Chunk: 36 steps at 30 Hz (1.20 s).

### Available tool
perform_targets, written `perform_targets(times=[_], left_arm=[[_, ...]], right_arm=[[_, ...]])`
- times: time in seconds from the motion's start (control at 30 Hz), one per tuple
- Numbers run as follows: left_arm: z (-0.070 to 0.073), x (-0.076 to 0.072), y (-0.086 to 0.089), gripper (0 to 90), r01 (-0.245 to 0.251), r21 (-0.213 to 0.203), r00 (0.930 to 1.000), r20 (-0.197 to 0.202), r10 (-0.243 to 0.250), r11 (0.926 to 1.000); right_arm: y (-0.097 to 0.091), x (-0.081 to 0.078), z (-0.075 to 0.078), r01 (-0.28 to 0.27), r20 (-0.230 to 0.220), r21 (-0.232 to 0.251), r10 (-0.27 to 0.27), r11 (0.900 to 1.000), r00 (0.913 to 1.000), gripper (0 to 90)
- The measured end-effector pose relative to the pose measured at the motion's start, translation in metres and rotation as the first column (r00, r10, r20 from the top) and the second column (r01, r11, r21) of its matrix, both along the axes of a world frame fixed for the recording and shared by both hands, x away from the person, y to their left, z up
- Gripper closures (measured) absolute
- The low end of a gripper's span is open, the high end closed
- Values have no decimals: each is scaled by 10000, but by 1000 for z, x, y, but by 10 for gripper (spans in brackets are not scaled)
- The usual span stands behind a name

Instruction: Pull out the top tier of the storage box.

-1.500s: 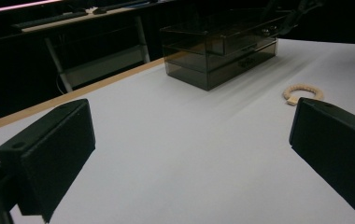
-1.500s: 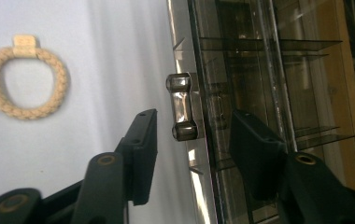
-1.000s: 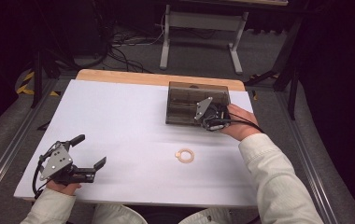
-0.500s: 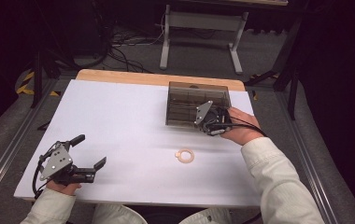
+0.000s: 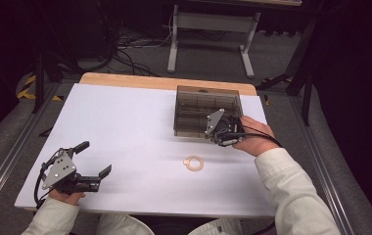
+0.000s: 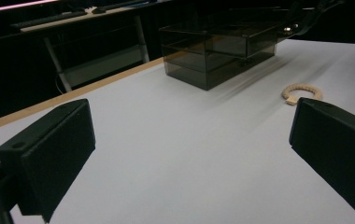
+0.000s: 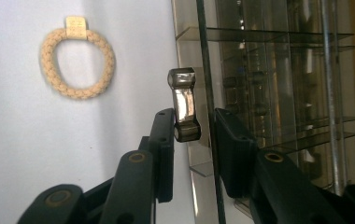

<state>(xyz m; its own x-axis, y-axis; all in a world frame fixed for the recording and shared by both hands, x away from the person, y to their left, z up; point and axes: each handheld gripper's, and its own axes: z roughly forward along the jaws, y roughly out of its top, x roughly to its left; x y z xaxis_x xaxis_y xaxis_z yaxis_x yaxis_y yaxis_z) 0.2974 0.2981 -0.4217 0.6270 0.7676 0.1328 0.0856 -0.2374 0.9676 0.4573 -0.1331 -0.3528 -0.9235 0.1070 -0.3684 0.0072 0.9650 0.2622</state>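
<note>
Two jaws of the right gripper (image 7: 192, 126) straddle the drawer handle (image 7: 183, 105) of the smoky acrylic drawer box (image 5: 206, 110), narrowly parted, pads not visibly pressing. Close squarely on it, then pull straight. At lower left of the high view, the left gripper (image 5: 96, 164) gapes wide and empty.

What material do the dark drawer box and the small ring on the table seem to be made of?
Drawer box: probably smoked transparent plastic, glossy; its inner shelves show through the walls, and its handle reflects light.
Ring: apparently braided beige cord or fabric, matte; the twisted weave is visible in the right gripper view, with a small joining tab.

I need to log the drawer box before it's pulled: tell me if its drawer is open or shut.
Shut, as far as shown: the drawer front sits flush with the smoky box. The right gripper brackets its handle.
</note>
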Motion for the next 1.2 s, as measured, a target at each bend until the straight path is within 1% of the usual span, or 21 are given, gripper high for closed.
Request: perform_targets(times=[0.13,0.2,0.23,0.33,0.43,0.47,0.5,0.53,0.57,0.63,0.67,0.7,0.77,0.83,0.87,0.9,0.93,1.07,1.1,1.17,1.2], left_arm=[[0,0,0,12,-5,-8,10000,-6,5,10000],[0,0,0,12,9,7,10000,-10,-9,10000],[0,0,0,12,7,2,10000,-9,-7,10000],[0,0,0,12,-7,-20,10000,34,7,10000],[0,0,0,12,-40,-37,10000,32,40,10000],[0,0,0,12,-7,-23,10000,32,7,10000],[0,0,0,12,1,-27,10000,19,-1,10000],[0,0,0,12,9,-11,10000,2,-9,10000],[0,0,0,12,-17,-14,10000,0,17,10000],[0,0,0,12,-19,-8,10000,-15,19,10000],[0,0,0,12,-22,-3,10000,-13,22,10000],[0,0,0,12,-18,-14,10000,-12,18,10000],[0,0,0,12,-28,20,10000,14,28,10000],[0,0,0,12,-7,-11,10000,-15,7,10000],[0,0,0,12,-8,-17,10000,-3,8,10000],[0,1,0,12,-1,-16,10000,7,1,10000],[0,1,0,12,-6,-27,10000,11,6,10000],[0,1,0,12,13,-56,10000,27,-13,10000],[0,1,0,12,17,-67,10000,42,-17,10000],[0,2,0,12,10,-74,10000,38,-9,10000],[0,2,0,12,23,-70,10000,20,-23,10000]], right_arm=[[0,-1,-1,-71,-79,66,72,10000,9999,703],[0,-3,2,-74,-155,301,79,9995,9998,703],[0,-3,5,-192,-21,442,193,9988,9998,699],[-2,-5,10,-205,4,820,206,9964,9998,668],[-3,-6,12,-241,61,978,236,9949,9997,642],[-3,-7,13,-134,36,1024,131,9947,9999,638],[-4,-7,14,-253,108,1097,242,9936,9996,635],[-4,-8,15,-136,80,1115,127,9937,9999,631],[-4,-8,16,-247,213,1199,223,9925,9995,623],[-5,-10,18,-273,306,1405,233,9897,9993,602],[-5,-11,19,-166,298,1520,122,9882,9995,590],[-6,-13,21,-265,280,1688,220,9853,9994,572],[-6,-14,22,-144,340,1770,85,9841,9994,567],[-6,-16,24,-164,417,2014,82,9794,9991,551],[-5,-18,25,-43,448,2207,-57,9753,9990,544],[-6,-19,26,-132,476,2282,24,9735,9989,539],[-6,-21,27,-43,531,2487,-92,9686,9985,532],[-7,-26,31,22,412,2855,-145,9584,9990,519],[-7,-27,32,52,474,3051,-206,9523,9987,517],[-7,-28,32,-38,462,3134,-113,9496,9989,510],[-7,-29,32,3,436,3268,-154,9451,9989,509]])
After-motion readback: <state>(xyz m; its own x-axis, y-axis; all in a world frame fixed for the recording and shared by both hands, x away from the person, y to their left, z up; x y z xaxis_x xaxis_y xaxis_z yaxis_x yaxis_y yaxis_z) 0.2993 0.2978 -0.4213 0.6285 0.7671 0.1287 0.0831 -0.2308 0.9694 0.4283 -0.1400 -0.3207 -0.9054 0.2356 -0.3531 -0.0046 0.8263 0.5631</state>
